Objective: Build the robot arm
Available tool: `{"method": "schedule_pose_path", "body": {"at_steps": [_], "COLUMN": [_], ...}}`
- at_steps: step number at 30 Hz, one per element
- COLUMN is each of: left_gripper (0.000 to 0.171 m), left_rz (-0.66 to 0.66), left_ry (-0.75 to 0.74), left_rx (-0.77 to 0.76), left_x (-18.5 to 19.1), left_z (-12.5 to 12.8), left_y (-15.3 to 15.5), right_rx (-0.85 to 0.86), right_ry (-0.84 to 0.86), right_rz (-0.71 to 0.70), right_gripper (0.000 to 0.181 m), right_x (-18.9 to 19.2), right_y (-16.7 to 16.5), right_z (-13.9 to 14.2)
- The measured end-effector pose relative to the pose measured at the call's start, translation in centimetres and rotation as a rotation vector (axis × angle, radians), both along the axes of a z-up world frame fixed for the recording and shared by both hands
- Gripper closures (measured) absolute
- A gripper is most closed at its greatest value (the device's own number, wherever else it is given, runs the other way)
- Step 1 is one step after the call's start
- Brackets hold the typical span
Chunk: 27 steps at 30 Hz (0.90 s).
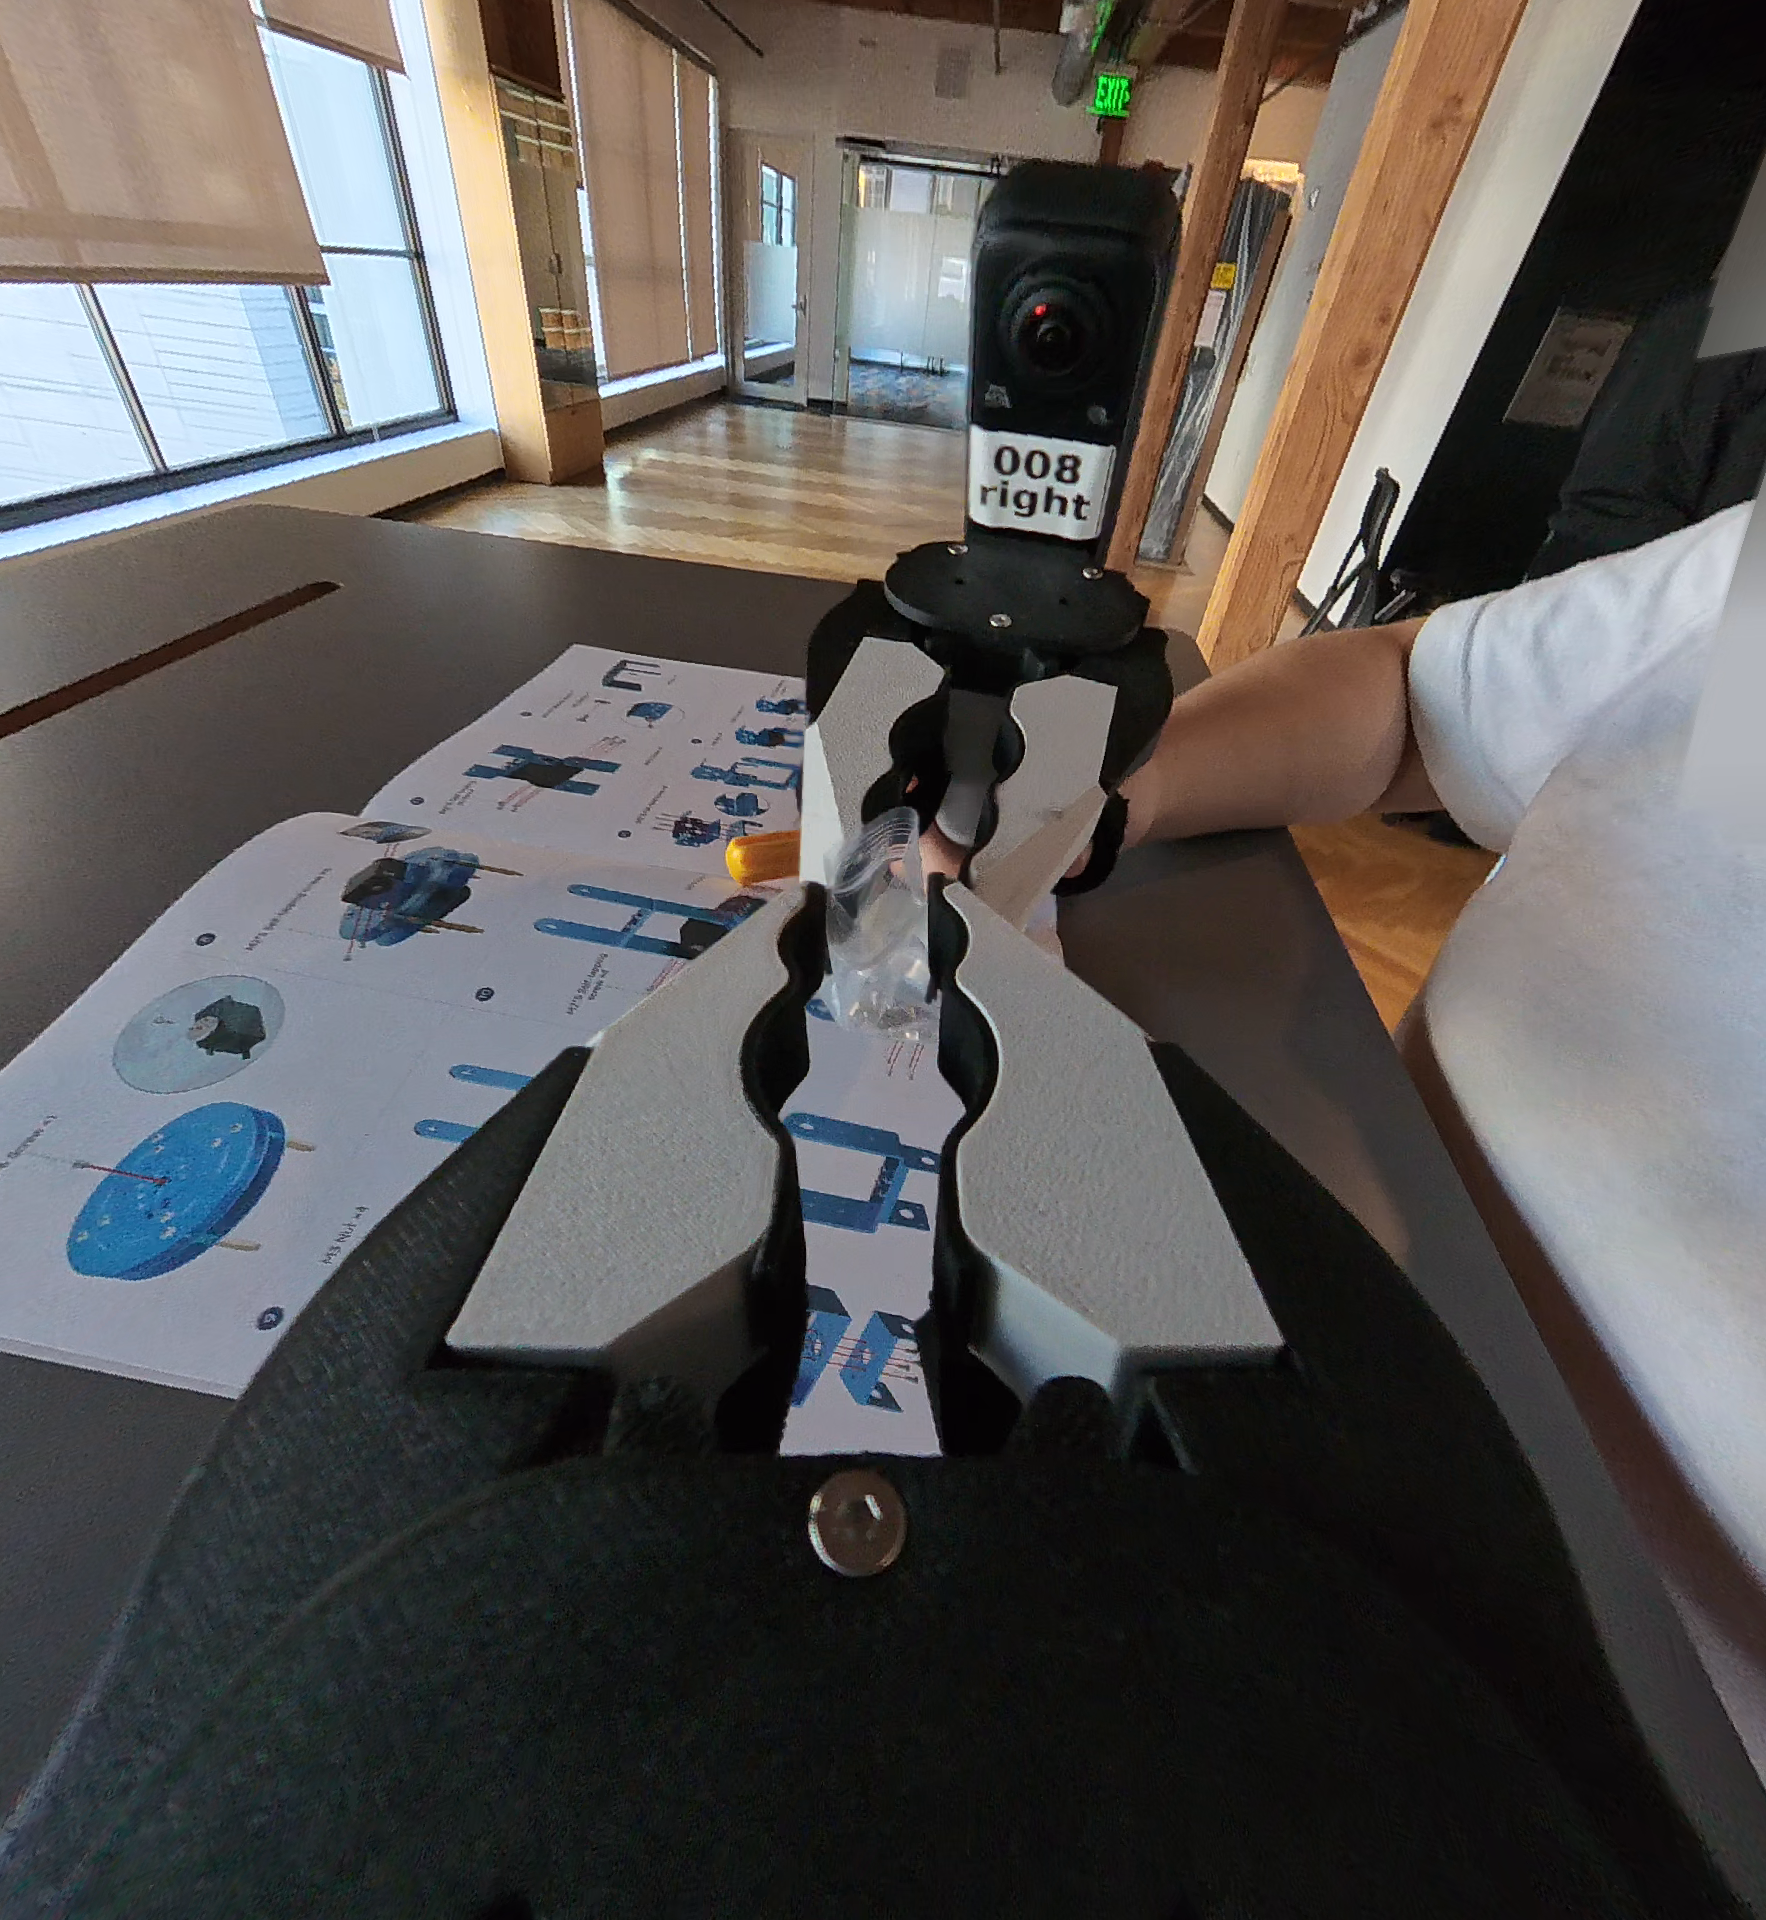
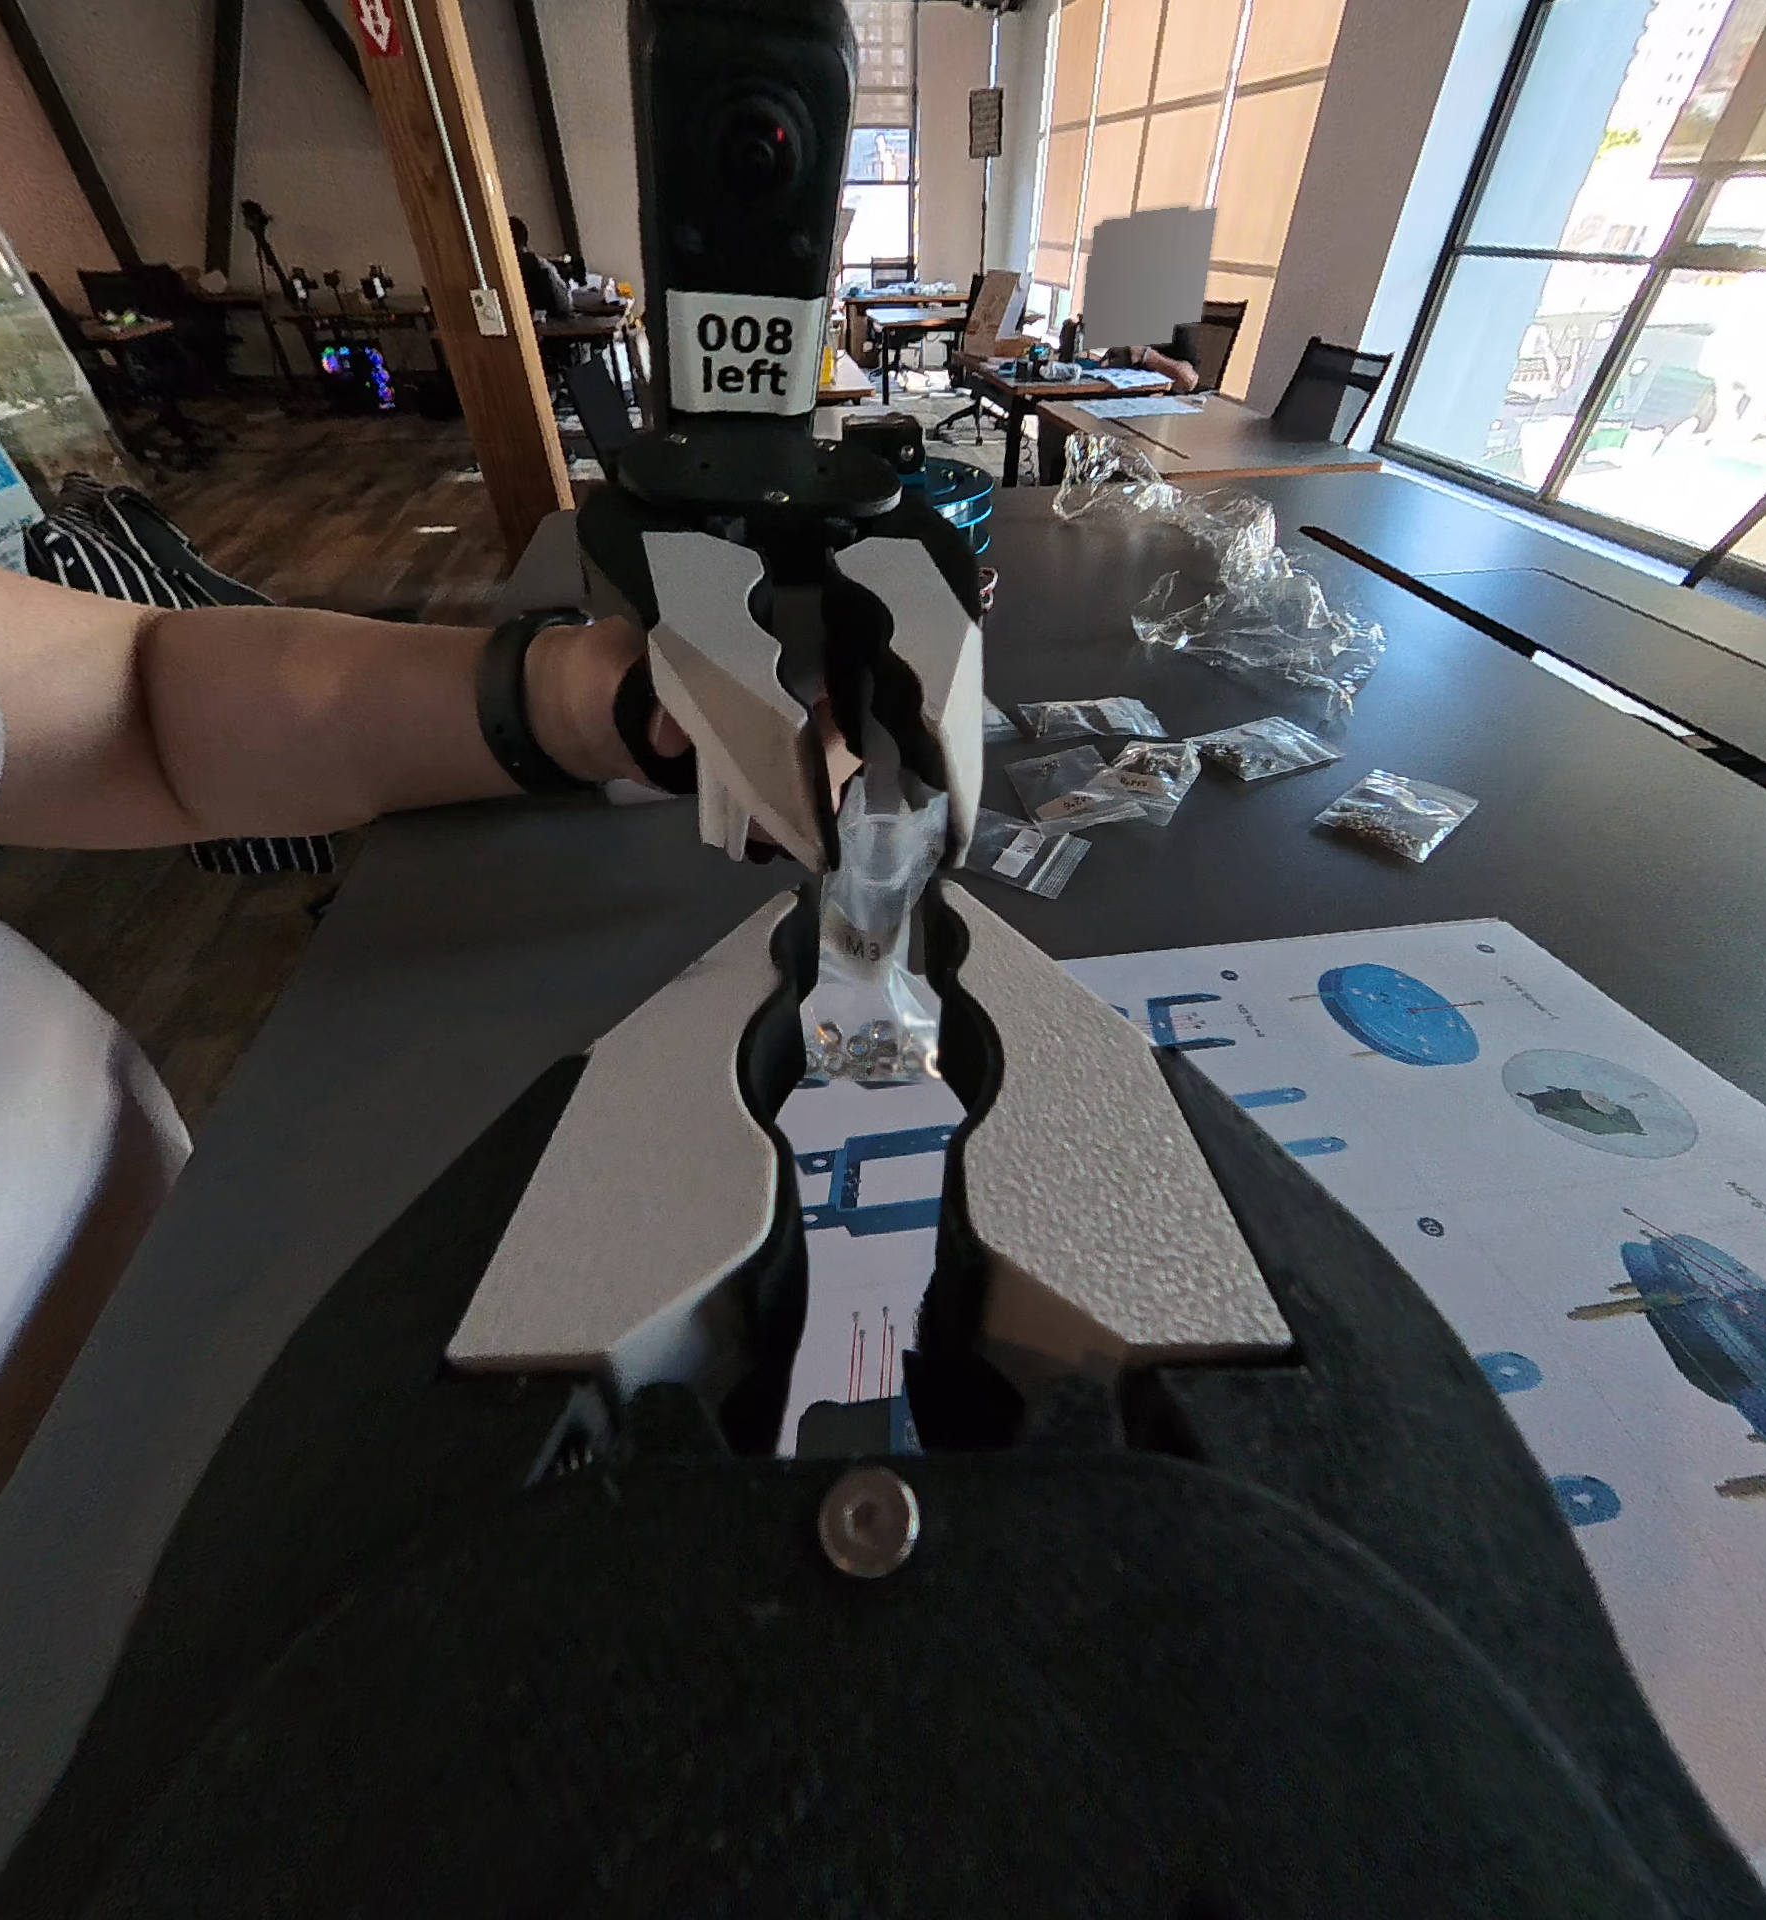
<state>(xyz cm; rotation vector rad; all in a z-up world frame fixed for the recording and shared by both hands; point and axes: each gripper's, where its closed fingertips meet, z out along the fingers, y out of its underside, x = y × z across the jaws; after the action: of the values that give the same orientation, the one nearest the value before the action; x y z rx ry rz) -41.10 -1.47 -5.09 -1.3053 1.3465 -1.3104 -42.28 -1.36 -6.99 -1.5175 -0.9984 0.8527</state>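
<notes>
A small clear plastic bag (image 1: 874, 966) with several metal nuts at its bottom hangs between my two grippers, which face each other tip to tip above an open instruction booklet (image 1: 235, 1039). My left gripper (image 1: 874, 899) is closed to a narrow gap on the bag. My right gripper (image 1: 910, 862) stands opposite with its tips at the bag's top. In the right wrist view the right gripper (image 2: 868, 899) pinches the bag (image 2: 863, 997) at its middle. The left gripper (image 2: 889, 847) grips the bag's upper end.
The black table (image 2: 1481, 883) carries several small hardware bags (image 2: 1118, 779), crumpled clear wrap (image 2: 1243, 603) and a blue round part (image 2: 946, 499). An orange tool handle (image 1: 754, 857) lies by the booklet (image 2: 1481, 1091). A person's arms (image 2: 287, 707) hold the grippers at the table's edge. Left and right tips are no more than a few centimetres apart. The orange tool handle (image 1: 754, 857) is about 15 cm from both grippers' fingertips.
</notes>
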Motion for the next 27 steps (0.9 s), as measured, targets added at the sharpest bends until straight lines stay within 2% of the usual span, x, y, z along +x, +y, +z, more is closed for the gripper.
{"method": "schedule_pose_path", "body": {"at_steps": [5, 6, 8, 9, 16, 21, 27], "left_gripper": [0.153, 0.149, 0.127, 0.125, 0.125, 0.125, 0.126], "left_rz": [-0.005, 0.0, 0.011, 0.015, 0.206, 0.298, 0.34], "left_ry": [-0.024, -0.014, 0.005, -0.001, -0.111, -0.122, -0.109], "left_rx": [-0.051, -0.068, -0.114, -0.126, -0.079, -0.085, -0.148], "left_x": [-0.2, -0.2, -0.2, -0.4, -3.3, -4.6, -4.9], "left_z": [0.4, 0.3, 0.2, 0.5, 4.2, 4.6, 3.9], "left_y": [0.2, 0.4, 0.8, 1.0, 4.3, 6.1, 7.3], "right_rx": [-0.025, -0.033, -0.036, -0.035, -0.061, -0.084, -0.114], "right_ry": [0.033, 0.021, -0.011, -0.031, -0.292, -0.548, -0.6], "right_rz": [0.001, 0.0, -0.02, -0.032, -0.146, -0.204, -0.186], "right_gripper": [0.168, 0.168, 0.168, 0.168, 0.168, 0.168, 0.168], "right_x": [0.2, 0.3, 0.7, 1.0, 4.5, 6.8, 7.6], "right_y": [0.2, 0.3, 0.8, 1.0, 3.0, 4.0, 3.8], "right_z": [0.1, -0.1, -0.4, -0.5, -2.3, -5.6, -6.5]}}
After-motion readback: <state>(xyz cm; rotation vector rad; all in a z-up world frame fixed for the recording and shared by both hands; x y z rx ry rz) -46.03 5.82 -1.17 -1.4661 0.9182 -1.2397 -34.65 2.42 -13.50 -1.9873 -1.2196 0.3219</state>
